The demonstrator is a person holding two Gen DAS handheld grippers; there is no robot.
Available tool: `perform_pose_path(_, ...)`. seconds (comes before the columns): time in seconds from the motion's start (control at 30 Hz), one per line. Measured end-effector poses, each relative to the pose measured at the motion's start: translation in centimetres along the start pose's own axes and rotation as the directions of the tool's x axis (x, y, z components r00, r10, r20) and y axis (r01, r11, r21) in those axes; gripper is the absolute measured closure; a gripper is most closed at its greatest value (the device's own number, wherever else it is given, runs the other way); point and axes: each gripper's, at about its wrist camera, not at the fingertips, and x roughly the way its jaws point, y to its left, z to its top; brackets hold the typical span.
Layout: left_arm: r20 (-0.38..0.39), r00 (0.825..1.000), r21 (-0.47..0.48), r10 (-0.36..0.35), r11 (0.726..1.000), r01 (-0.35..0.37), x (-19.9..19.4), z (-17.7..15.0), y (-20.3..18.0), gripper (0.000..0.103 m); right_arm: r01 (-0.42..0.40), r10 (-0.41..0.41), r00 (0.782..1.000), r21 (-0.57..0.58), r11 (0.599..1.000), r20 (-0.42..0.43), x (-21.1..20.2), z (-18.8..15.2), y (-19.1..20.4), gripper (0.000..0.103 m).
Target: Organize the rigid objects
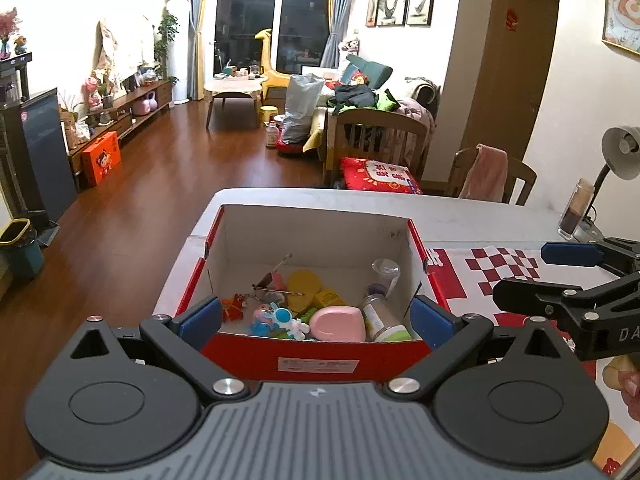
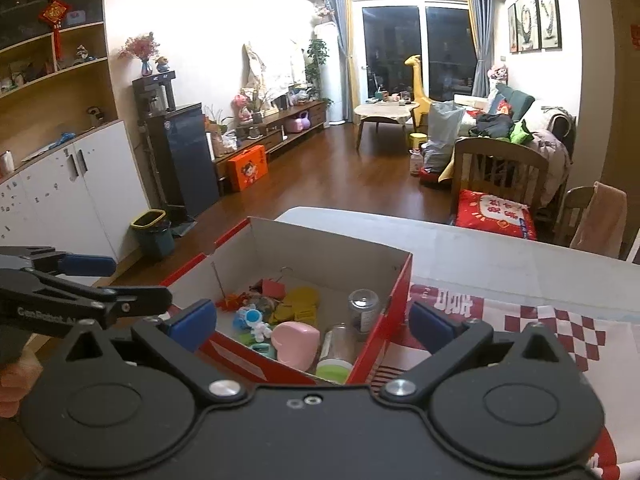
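Two hand-held grippers hover over the near edge of one open red box, which rests on the worktop and already holds the task's rigid objects. Left hand-held gripper: jaws spread wide, nothing between them, blue pads level with the box's two near corners. Right hand-held gripper: jaws equally wide and empty, with the box's near right corner directly ahead of it.

Contents ahead of the left hand-held gripper, all inside the box:
- pink heart-shaped case, closest to the near wall
- clear jar with green lid, lying on its side to the right of the case
- second clear jar, beyond it against the right wall
- blue and white astronaut figure, left of the case
- yellow pieces, beyond the case
- orange toy, toward the left wall
- binder clip, toward the far wall

Judgement: the wide, empty jaws suit either a release just completed or a reach for the next item. The checkered cloth, right of the box, shows no loose object in either view, so the sorting appears well advanced. The box stands at the worktop corner, so it should be handled gently
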Motion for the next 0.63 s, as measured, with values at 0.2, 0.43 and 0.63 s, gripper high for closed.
perform_pose_path(0.2,0.003,1.0,-0.011,-0.003,1.0,0.003,-0.2,0.0,0.1,0.002,0.034,-0.034,0.999,0.001,0.999,-0.006,0.1,-0.2,0.1,0.0)
perform_pose_path(0.43,0.0,1.0,-0.001,0.014,1.0,-0.014,0.4,-0.3,-0.1,0.002,0.087,-0.087,0.996,0.011,0.996,-0.022,0.3,-0.5,-0.2,0.0)
perform_pose_path(0.63,-0.009,1.0,0.005,0.007,1.0,-0.007,0.9,-0.4,-0.4,0.002,0.094,-0.093,0.995,0.027,0.995,-0.035,0.2,-0.9,-0.8,0.0)
